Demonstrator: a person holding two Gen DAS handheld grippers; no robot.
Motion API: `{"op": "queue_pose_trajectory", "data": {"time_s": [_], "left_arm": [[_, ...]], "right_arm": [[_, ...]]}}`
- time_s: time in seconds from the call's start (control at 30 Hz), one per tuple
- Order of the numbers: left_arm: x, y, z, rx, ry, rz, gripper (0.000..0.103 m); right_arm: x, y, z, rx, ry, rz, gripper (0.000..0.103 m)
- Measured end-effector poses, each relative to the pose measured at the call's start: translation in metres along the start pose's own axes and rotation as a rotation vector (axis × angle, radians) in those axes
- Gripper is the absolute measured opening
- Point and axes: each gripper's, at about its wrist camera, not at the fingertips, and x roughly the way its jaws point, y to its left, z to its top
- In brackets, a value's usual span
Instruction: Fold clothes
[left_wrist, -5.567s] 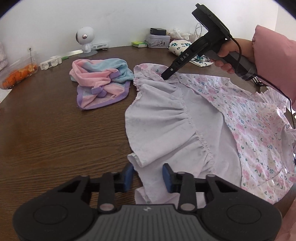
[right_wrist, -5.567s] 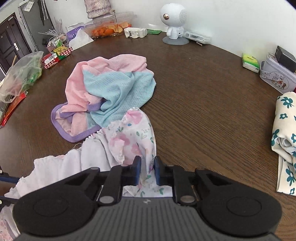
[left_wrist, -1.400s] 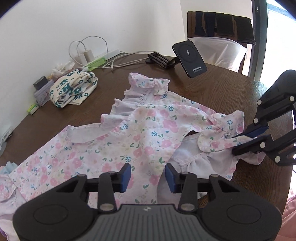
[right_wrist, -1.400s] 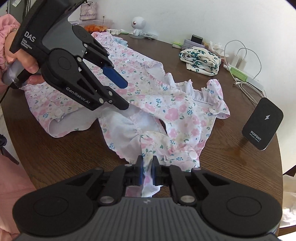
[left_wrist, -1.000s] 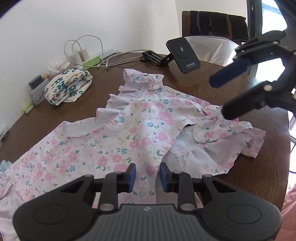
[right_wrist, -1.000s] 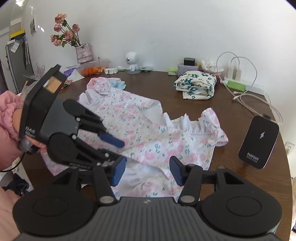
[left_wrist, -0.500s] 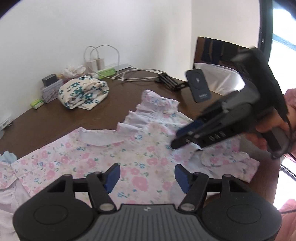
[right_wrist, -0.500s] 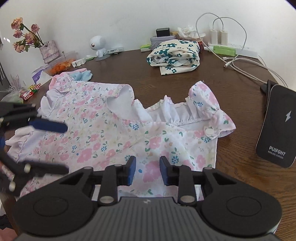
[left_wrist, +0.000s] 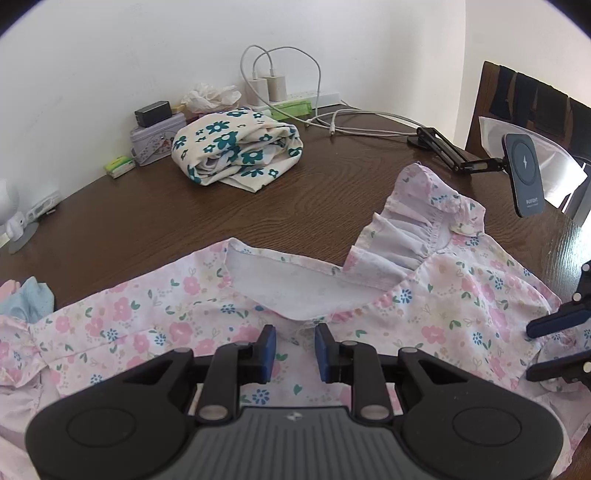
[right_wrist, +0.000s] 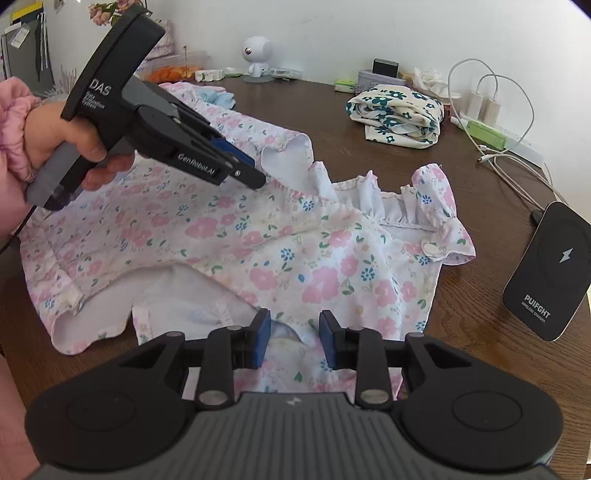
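A pink floral dress (left_wrist: 436, 306) with white lining lies spread on the brown table (left_wrist: 155, 218); it also shows in the right wrist view (right_wrist: 280, 254). My left gripper (left_wrist: 294, 350) is open and empty, its jaws just over the neckline edge; it also shows in the right wrist view (right_wrist: 255, 173). My right gripper (right_wrist: 293, 341) is open and empty above the dress's near edge by a ruffled sleeve; its fingertips (left_wrist: 554, 325) show at the right of the left wrist view.
A folded cream cloth with teal flowers (left_wrist: 236, 151) lies at the back. A black wireless charger on a stand (right_wrist: 554, 273) stands right of the dress. Cables and plugs (left_wrist: 280, 81), a tin (left_wrist: 155, 138) and a white toy robot (right_wrist: 256, 55) line the wall.
Both grippers dropped closer to the dress. My left jaws narrowed over the neckline; my right jaws widened. Earlier the right gripper let go of the ruffled sleeve.
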Motion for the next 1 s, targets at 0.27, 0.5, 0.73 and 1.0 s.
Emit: {"op": "queue_pose_trajectory", "data": {"time_s": [0.27, 0.5, 0.73, 1.0], "left_arm": [[-0.004, 0.0, -0.005, -0.019, -0.012, -0.007, 0.023], [-0.005, 0.005, -0.006, -0.034, -0.014, -0.029, 0.023], [-0.005, 0.006, -0.008, -0.04, -0.022, -0.034, 0.023], [-0.006, 0.004, -0.008, -0.039, -0.025, -0.026, 0.023]], "right_arm": [[0.025, -0.036, 0.032, 0.15, -0.148, 0.041, 0.034], [0.046, -0.036, 0.034, 0.054, -0.088, -0.036, 0.027], [0.021, -0.053, 0.021, 0.13, -0.102, -0.049, 0.027], [-0.008, 0.021, -0.012, -0.097, -0.032, 0.019, 0.027]]}}
